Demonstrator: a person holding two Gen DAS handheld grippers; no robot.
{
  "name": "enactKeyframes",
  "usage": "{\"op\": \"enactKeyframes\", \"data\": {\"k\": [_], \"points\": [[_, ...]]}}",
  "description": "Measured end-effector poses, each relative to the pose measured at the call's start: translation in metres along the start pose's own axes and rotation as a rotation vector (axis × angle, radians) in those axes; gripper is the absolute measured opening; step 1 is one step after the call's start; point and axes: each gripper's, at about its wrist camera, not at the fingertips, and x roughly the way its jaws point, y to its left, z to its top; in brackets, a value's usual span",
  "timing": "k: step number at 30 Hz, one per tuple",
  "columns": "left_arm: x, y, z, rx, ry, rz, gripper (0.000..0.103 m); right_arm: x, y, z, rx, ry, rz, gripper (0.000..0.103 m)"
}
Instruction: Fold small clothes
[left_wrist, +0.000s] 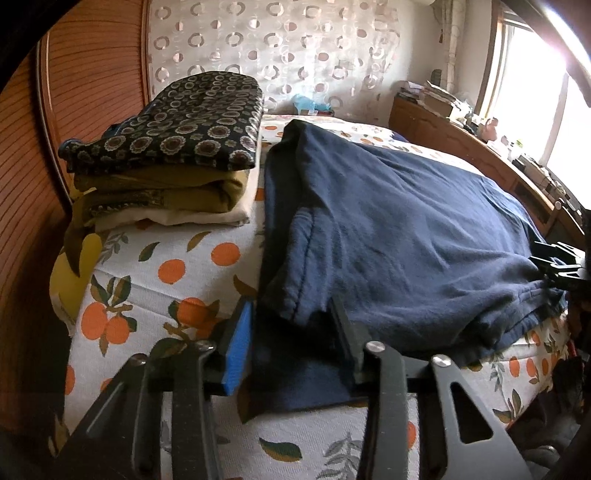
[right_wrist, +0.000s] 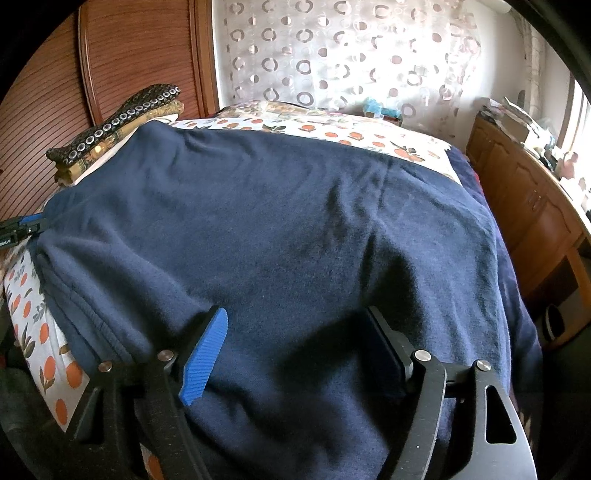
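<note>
Navy fleece is what I'm working with: the navy garment (left_wrist: 399, 229) lies spread over the bed (left_wrist: 177, 266), filling the centre of the right wrist view and the right half of the left wrist view. My left tool (left_wrist: 291, 332) is spread, its blue pad at the garment's near left corner, with cloth lying between the jaws but not pinched. My right tool (right_wrist: 299, 343) is also spread, cloth bunched between its jaws.

Risks as I judge them: the fleece looks thick and doubled at the hem, so closing could catch only 1 layer and the fold would drag unevenly. The stack of folded clothes (left_wrist: 166, 147) in the upper left sits just beside the garment's edge; a wide sweep could topple it.
</note>
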Motion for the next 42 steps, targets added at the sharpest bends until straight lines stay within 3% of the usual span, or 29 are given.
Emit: {"op": "enactKeyframes", "data": {"k": [4, 7, 17, 31, 38, 42], "points": [[0.002, -0.003, 0.003, 0.012, 0.02, -0.024, 0.015, 0.0, 0.0, 0.001, 0.001, 0.001, 0.002, 0.078], [-0.001, -0.006, 0.007, 0.026, 0.018, -0.04, 0.011, -0.001, 0.001, 0.0, -0.002, 0.003, 0.004, 0.079], [-0.043, -0.033, 0.04, 0.046, -0.14, -0.127, 0.01, -0.003, -0.003, -0.001, 0.021, 0.016, -0.019, 0.087], [-0.056, -0.073, 0.077, 0.099, -0.231, -0.223, 0.009, -0.013, -0.011, -0.004, 0.051, 0.038, -0.052, 0.091], [-0.059, -0.103, 0.099, 0.146, -0.268, -0.285, 0.009, -0.046, -0.02, -0.011, 0.073, -0.043, -0.051, 0.091], [-0.061, -0.126, 0.116, 0.174, -0.29, -0.333, 0.009, -0.07, -0.024, -0.016, 0.072, -0.095, -0.067, 0.086]]}}
